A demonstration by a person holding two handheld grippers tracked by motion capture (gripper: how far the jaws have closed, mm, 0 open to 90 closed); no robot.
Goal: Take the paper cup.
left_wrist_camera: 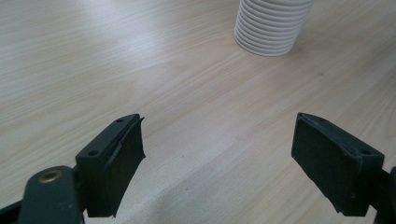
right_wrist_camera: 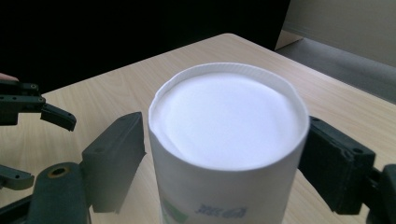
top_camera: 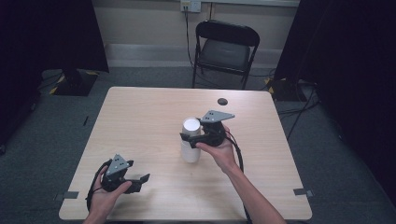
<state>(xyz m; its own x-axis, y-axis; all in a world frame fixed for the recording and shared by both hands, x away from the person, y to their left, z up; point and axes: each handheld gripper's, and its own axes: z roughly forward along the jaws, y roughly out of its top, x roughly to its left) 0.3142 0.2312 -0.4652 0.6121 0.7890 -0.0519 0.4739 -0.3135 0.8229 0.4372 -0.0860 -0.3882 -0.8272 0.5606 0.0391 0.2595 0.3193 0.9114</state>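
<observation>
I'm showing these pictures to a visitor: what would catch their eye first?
The white stack of paper cups, upside down at the middle of the wooden table, with the right gripper straddling its top. Then the left gripper, open near the table's front left edge, and the black chair beyond.

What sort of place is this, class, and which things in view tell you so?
Probably a recording room or lab, not a home: a bare wooden table on grey carpet, dark curtains at the sides, a folding chair, and tape marks on the floor.

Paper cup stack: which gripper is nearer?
Right. The right gripper straddles the top of the paper cup stack; the left gripper sits open near the table's front left, well apart.
</observation>
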